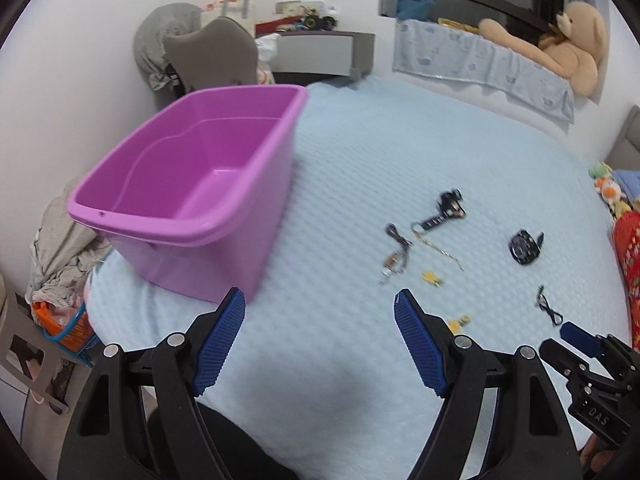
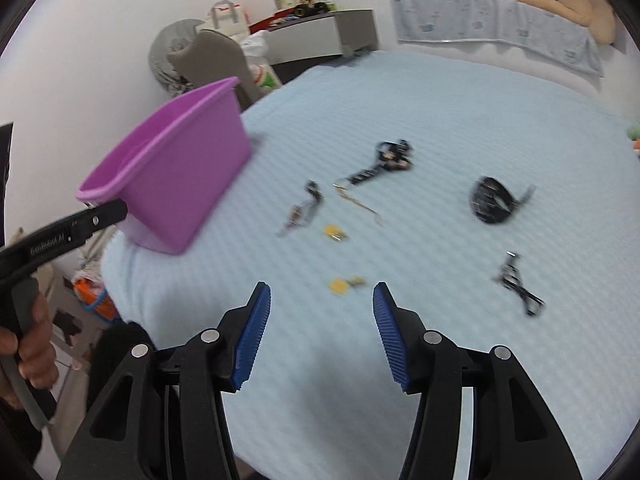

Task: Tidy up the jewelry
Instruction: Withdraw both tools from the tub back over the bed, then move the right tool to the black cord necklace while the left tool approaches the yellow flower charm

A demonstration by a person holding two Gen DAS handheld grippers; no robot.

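Observation:
An empty purple plastic bin [image 1: 200, 184] stands on the light blue bedspread [image 1: 360, 160] at its left edge; it also shows in the right wrist view [image 2: 176, 168]. Several small jewelry pieces lie scattered to its right: a black watch-like piece [image 1: 450, 210], a coiled black bracelet [image 1: 524, 248] [image 2: 490, 200], a thin chain [image 1: 396, 252], yellow earrings [image 1: 432, 279] [image 2: 344, 284], and a dark necklace [image 2: 518, 286]. My left gripper [image 1: 320, 308] is open and empty, low over the bed near the bin. My right gripper [image 2: 322, 300] is open and empty, just short of the yellow earrings.
A bedside cabinet [image 1: 320, 52] with toys and a grey chair [image 1: 212, 52] stand behind the bed. A teddy bear [image 1: 568, 40] lies on the windowsill. A pile of clothes [image 1: 60, 240] and an orange basket [image 1: 68, 320] sit on the floor left of the bed.

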